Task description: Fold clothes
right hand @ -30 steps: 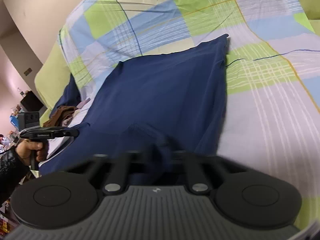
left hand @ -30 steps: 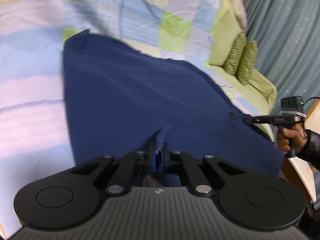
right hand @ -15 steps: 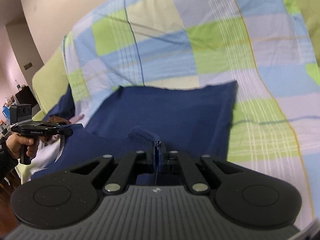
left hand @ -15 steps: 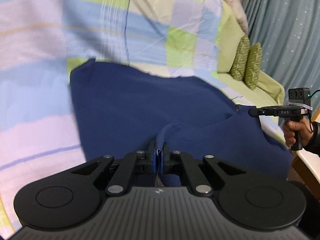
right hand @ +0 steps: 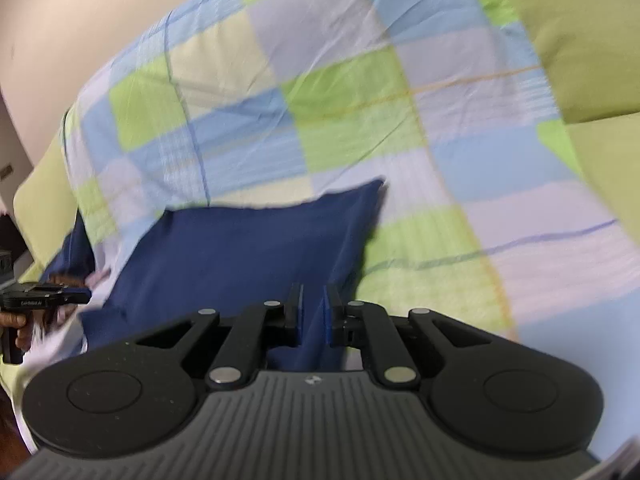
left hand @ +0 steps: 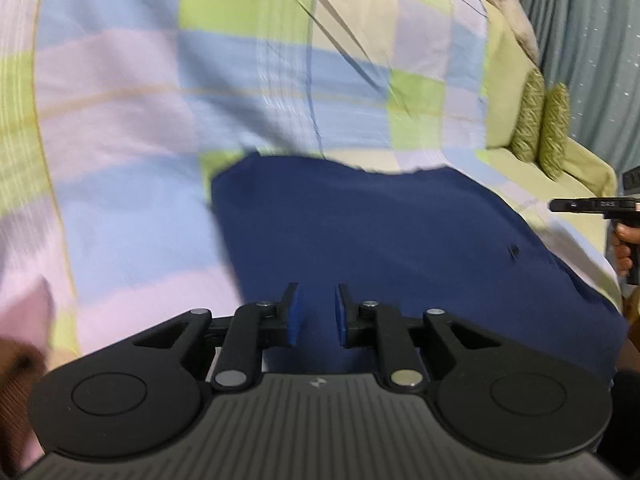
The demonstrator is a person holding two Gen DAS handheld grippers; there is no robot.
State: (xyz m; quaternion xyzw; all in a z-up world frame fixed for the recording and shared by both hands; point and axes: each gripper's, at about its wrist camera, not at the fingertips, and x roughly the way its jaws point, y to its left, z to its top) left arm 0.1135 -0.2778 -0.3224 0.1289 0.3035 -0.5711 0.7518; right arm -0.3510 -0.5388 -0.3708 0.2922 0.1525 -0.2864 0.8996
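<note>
Checked quilt (left hand: 248, 92) in blue, green and lilac over a bed; teal curtain (left hand: 588, 40) and two green patterned cushions (left hand: 540, 120) at one side. Navy garment (left hand: 392, 232) flat on quilt, long axis across the near edge. Left gripper (left hand: 317, 312) just opened, jaws apart, nothing between. Right gripper (right hand: 311, 314) just opened, narrow gap, cloth released.

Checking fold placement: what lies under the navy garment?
The navy garment lies on the checked bedspread, visible around its left and far edges. What lies directly beneath the cloth, including further folded layers, is covered.
</note>
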